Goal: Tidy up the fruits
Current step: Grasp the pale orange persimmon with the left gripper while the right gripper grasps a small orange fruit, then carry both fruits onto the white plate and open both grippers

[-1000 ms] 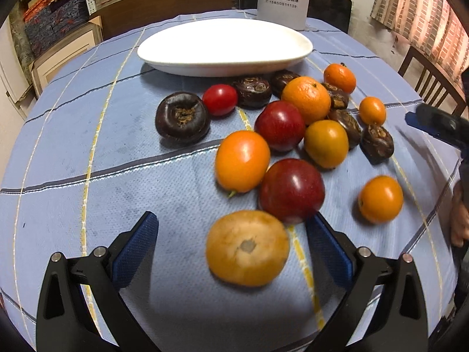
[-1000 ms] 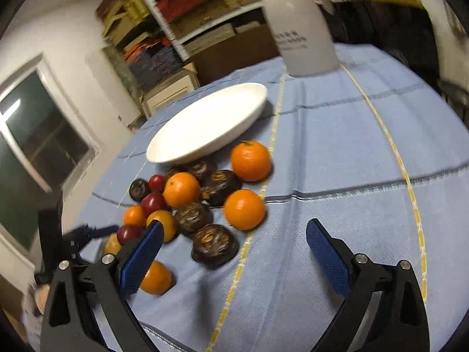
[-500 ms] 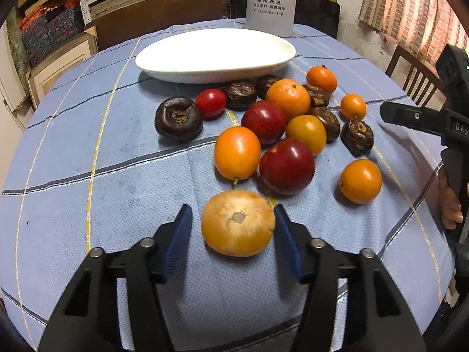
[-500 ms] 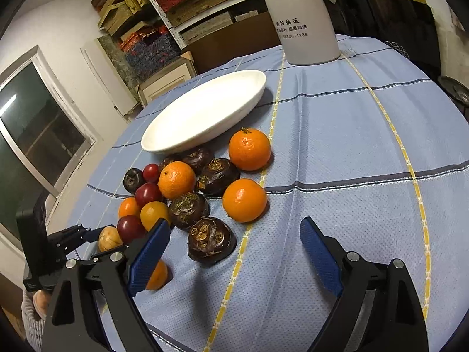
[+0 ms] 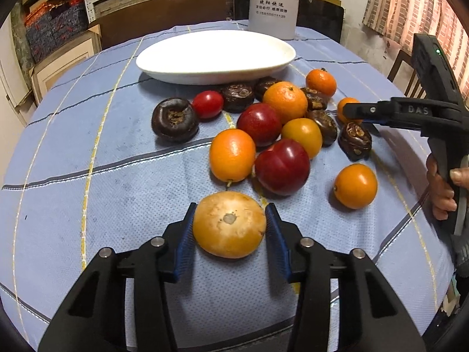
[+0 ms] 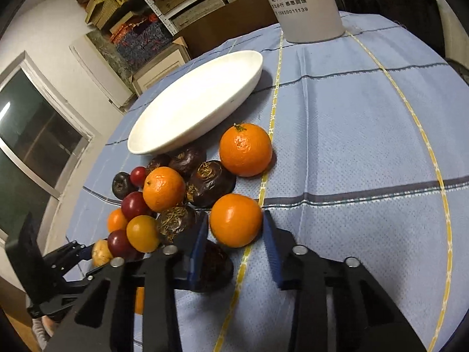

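Note:
A pile of fruits lies on the blue cloth in front of an empty white oval plate (image 5: 215, 55). My left gripper (image 5: 229, 226) is shut on a tan-orange round fruit (image 5: 229, 224) at the near edge of the pile; both blue pads touch its sides. My right gripper (image 6: 236, 228) is shut on a small orange (image 6: 235, 219) at the pile's right side, and it shows from the side in the left wrist view (image 5: 351, 111). Red plums (image 5: 282, 166), oranges (image 5: 285, 102) and dark brown water chestnuts (image 5: 175, 119) lie between.
A tall white bottle (image 5: 274, 3) stands behind the plate. The plate also shows in the right wrist view (image 6: 196, 102). A wooden chair (image 5: 407, 70) stands at the table's far right. Shelves and boxes fill the back wall.
Both grippers have closed from wide open. The left one has closed on the tan-orange fruit, the right one has moved forward and closed on the small orange.

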The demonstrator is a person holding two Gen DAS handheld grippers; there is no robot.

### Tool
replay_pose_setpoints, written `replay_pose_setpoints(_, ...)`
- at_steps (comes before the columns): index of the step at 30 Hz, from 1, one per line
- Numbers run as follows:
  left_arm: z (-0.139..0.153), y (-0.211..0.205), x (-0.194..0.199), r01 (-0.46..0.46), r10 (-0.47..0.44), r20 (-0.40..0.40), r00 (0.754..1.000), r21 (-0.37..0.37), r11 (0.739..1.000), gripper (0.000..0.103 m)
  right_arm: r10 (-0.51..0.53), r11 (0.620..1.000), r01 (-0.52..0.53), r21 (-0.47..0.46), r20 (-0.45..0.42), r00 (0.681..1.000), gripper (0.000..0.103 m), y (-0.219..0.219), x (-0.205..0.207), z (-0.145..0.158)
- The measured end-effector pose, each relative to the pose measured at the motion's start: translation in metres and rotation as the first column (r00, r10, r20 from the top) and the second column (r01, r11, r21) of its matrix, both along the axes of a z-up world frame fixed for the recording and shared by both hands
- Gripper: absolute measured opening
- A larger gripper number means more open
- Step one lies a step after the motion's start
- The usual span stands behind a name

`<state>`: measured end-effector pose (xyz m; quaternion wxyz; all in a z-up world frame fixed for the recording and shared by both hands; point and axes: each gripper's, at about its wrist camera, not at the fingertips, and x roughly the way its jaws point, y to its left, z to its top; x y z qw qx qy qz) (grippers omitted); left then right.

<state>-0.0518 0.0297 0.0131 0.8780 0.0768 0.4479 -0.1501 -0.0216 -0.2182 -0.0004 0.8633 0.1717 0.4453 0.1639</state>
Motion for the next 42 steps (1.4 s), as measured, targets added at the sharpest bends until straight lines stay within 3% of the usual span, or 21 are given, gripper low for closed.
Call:
replay_pose_setpoints(4, 0.009, -0.003, -0.003, 0.009, -0.008, 0.031, 0.999, -0.042, 0.999, 0.042, 0.013, 1.0, -0.013, 0.005, 0.014, 1.0, 0.036, 0.0, -0.006, 0.003)
replay_pose_setpoints(7, 0.025, 0.0, 0.005, -0.002, 0.006, 0.064, 0.998, -0.066, 0.998, 0.042, 0.007, 0.999, -0.009, 0.032, 0.055, 0.998, 0.036, -0.004, -0.008, 0.022)
replay_pose_setpoints(10, 0.049, 0.001, 0.03, -0.018, 0.028, 0.092, 0.995, -0.103, 0.995, 0.042, 0.021, 1.0, -0.023, 0.017, 0.111, 0.994, 0.036, 0.005, 0.004, 0.052)
replay_pose_setpoints(14, 0.075, -0.014, 0.078, -0.035, 0.052, 0.133, 0.99, -0.128, 0.991, 0.042, 0.027, 1.0, -0.027, -0.006, 0.141, 0.99, 0.036, 0.031, 0.049, 0.075)
replay_pose_setpoints(17, 0.08, -0.019, 0.121, -0.066, 0.086, 0.118, 0.989, -0.163, 0.984, 0.042, 0.027, 0.999, -0.024, -0.029, 0.13, 0.991, 0.036, 0.047, 0.087, 0.07)
replay_pose_setpoints(23, 0.055, -0.021, 0.175, -0.135, 0.145, 0.065, 0.987, -0.132, 0.982, 0.043, 0.002, 0.997, 0.006, -0.078, 0.104, 0.995, 0.041, 0.058, 0.128, 0.049)
replay_pose_setpoints(25, 0.051, -0.016, 0.179, -0.145, 0.156, 0.071, 0.985, -0.135, 0.98, 0.049, -0.004, 0.996, 0.015, -0.087, 0.127, 0.992, 0.064, 0.056, 0.126, 0.05)
replay_pose_setpoints(27, 0.051, -0.012, 0.176, -0.148, 0.161, 0.083, 0.983, -0.146, 0.978, 0.063, -0.007, 0.995, 0.022, -0.099, 0.155, 0.988, 0.064, 0.055, 0.123, 0.053)
replay_pose_setpoints(31, 0.056, -0.004, 0.159, -0.171, 0.188, 0.139, 0.972, -0.124, 0.978, 0.077, -0.003, 0.993, 0.028, -0.118, 0.205, 0.979, 0.065, 0.052, 0.108, 0.06)
replay_pose_setpoints(32, 0.057, 0.0, 0.152, -0.183, 0.2, 0.156, 0.967, -0.114, 0.976, 0.084, -0.005, 0.992, 0.032, -0.122, 0.22, 0.976, 0.066, 0.051, 0.102, 0.062)
replay_pose_setpoints(33, 0.057, 0.004, 0.147, -0.196, 0.212, 0.169, 0.963, -0.107, 0.975, 0.091, -0.007, 0.991, 0.038, -0.129, 0.234, 0.972, 0.074, 0.048, 0.097, 0.063)
replay_pose_setpoints(34, 0.057, 0.01, 0.139, -0.216, 0.231, 0.183, 0.956, -0.101, 0.971, 0.094, -0.012, 0.989, 0.047, -0.138, 0.248, 0.969, 0.083, 0.046, 0.091, 0.064)
replay_pose_setpoints(36, 0.054, 0.026, 0.124, -0.257, 0.274, 0.186, 0.944, -0.113, 0.96, 0.096, -0.042, 0.984, 0.086, -0.153, 0.273, 0.961, 0.091, 0.036, 0.072, 0.061)
replay_pose_setpoints(39, 0.044, 0.049, 0.108, -0.298, 0.319, 0.135, 0.938, -0.156, 0.942, 0.097, -0.065, 0.971, 0.124, -0.203, 0.273, 0.96, 0.094, 0.023, 0.048, 0.052)
replay_pose_setpoints(42, 0.036, 0.059, 0.098, -0.328, 0.347, 0.11, 0.931, -0.157, 0.932, 0.097, -0.097, 0.97, 0.152, -0.187, 0.273, 0.957, 0.097, 0.008, 0.03, 0.049)
